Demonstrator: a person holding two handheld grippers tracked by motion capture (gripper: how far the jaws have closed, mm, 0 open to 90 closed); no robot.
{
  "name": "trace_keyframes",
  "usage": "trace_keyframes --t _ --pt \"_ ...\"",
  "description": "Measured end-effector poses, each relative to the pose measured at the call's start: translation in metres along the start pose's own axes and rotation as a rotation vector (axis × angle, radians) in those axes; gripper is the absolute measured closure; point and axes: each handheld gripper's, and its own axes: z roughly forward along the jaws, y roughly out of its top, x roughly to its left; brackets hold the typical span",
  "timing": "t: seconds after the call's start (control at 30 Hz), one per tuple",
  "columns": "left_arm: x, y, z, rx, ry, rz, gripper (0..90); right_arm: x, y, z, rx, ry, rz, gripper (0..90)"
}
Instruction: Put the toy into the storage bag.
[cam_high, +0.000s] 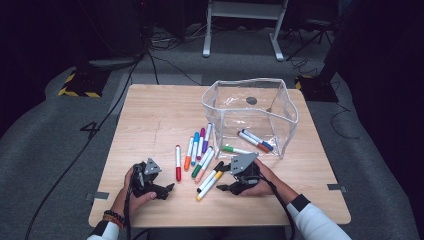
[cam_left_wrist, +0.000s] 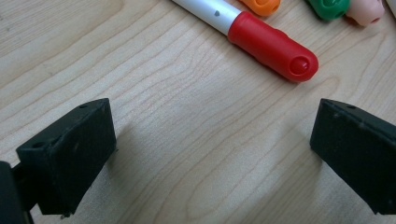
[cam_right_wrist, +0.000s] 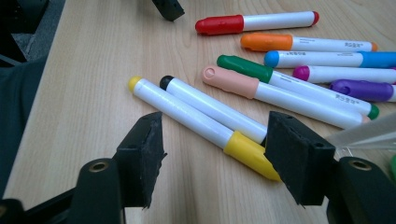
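Several coloured markers lie loose on the wooden table. My right gripper stands open low over the table, its jaws on either side of a yellow-capped marker; the pads do not press on it. A black-capped marker lies just beyond it. My left gripper rests open at the front left, nothing between its jaws. A red-capped marker lies just ahead of it.
A clear plastic pouch stands open at the back right with two markers inside, and a green-capped one lies at its front. Orange, blue, magenta, purple, green and peach markers cluster mid-table.
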Motion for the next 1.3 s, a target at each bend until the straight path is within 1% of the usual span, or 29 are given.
trace_keyframes --t 0.03,0.1,0.17,0.23,0.37,0.47,0.53,0.6,0.67,0.73,0.8,0.83,0.87,0.97,1.1,1.13,1.2,1.3 --pt "0.0 0.0 0.0 0.0 0.0 0.0 0.5 -0.001 0.0 0.003 0.004 0.006 -0.005 40.1" --pt "0.0 0.0 0.0 0.0 0.001 -0.001 0.5 -0.002 0.001 0.009 0.009 0.021 -0.004 40.2" --pt "0.0 0.0 0.0 0.0 0.0 0.0 0.6 -0.003 0.001 0.014 0.025 0.024 -0.009 39.6" --pt "0.0 0.0 0.0 0.0 0.0 0.0 0.6 -0.005 0.0 0.018 0.032 0.027 -0.003 40.2" --pt "0.0 0.0 0.0 0.0 0.0 0.001 0.6 -0.008 -0.001 0.023 0.061 0.026 -0.007 40.6" --pt "0.0 0.0 0.0 0.0 0.0 0.0 0.6 -0.008 -0.002 0.025 0.073 0.04 -0.003 40.0" --pt "0.0 0.0 0.0 0.0 0.0 0.0 0.5 -0.007 -0.002 0.028 0.087 0.036 -0.01 40.9" --pt "0.0 0.0 0.0 0.0 0.0 -0.002 0.6 -0.005 -0.001 0.029 0.112 0.027 -0.007 41.6" --pt "0.0 0.0 0.0 0.0 0.0 -0.003 0.6 -0.001 -0.003 0.026 0.123 0.044 -0.005 43.7" --pt "-0.001 0.0 0.0 0.002 -0.002 0.006 0.6 0.002 -0.006 0.021 0.128 0.058 -0.003 44.3" --pt "-0.001 0.0 -0.001 0.002 -0.002 0.01 0.6 0.006 -0.014 0.015 0.144 0.064 0.003 45.2" --pt "-0.001 0.0 -0.001 0.004 -0.004 0.013 0.5 0.008 -0.018 0.012 0.152 0.066 0.016 45.4" --pt "-0.001 -0.001 -0.001 0.003 -0.002 0.013 0.6 0.009 -0.022 0.008 0.145 0.079 0.027 46.4" --pt "-0.002 -0.001 -0.001 0.004 -0.004 0.012 0.5 0.015 -0.031 -0.001 0.131 0.1 0.029 48.6" --pt "-0.002 -0.001 -0.001 0.003 -0.004 0.01 0.5 0.024 -0.032 -0.004 0.129 0.104 0.005 51.6" --pt "-0.002 -0.001 -0.001 0.004 -0.004 0.012 0.5 0.026 -0.032 -0.004 0.126 0.099 -0.002 54.4" --pt "-0.001 -0.001 -0.001 0.004 -0.004 0.012 0.5 0.027 -0.032 -0.004 0.12 0.103 -0.007 56.9" --pt "-0.002 -0.001 -0.001 0.003 -0.004 0.012 0.5 0.029 -0.032 -0.004 0.11 0.116 -0.024 68.8"
